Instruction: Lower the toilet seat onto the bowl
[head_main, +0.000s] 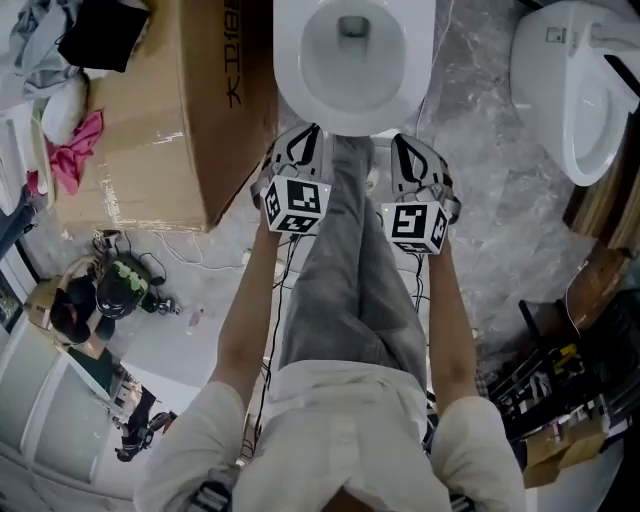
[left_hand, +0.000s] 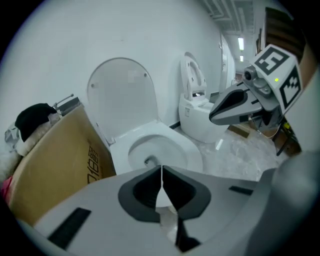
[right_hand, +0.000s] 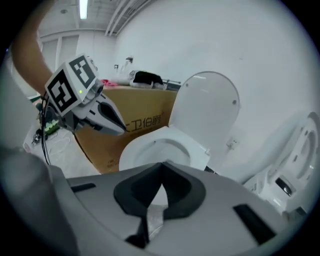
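At the bottom of the head view are a pale shirt and grey trousers (head_main: 350, 280), with a bare forearm on each side reaching up the frame. Each forearm ends in a marker cube. The left tool (head_main: 300, 140) is just left of the knees and the right tool (head_main: 412, 148) just right of them, both pointing at the toilet's front edge.

Only the gripper views show the jaws. The left tool's dark pads are pressed together with nothing between them, and the right tool's pads are clenched the same way and empty. Each of these views also catches the other tool from the side, at upper right in the left one and upper left in the right one.

Beyond the tips, the seat (head_main: 288, 70) lies flat on the bowl at top centre of the head view. That view cuts off the lid (left_hand: 122, 95), which the gripper views show standing upright against the white wall.

A box (head_main: 150, 130) stands just beside the toilet at upper left, with a pink cloth (head_main: 75, 150) on its far end. A second toilet (head_main: 570, 90) is at upper right on the marbled floor (head_main: 490, 200). The left gripper view shows this toilet's lid raised too.
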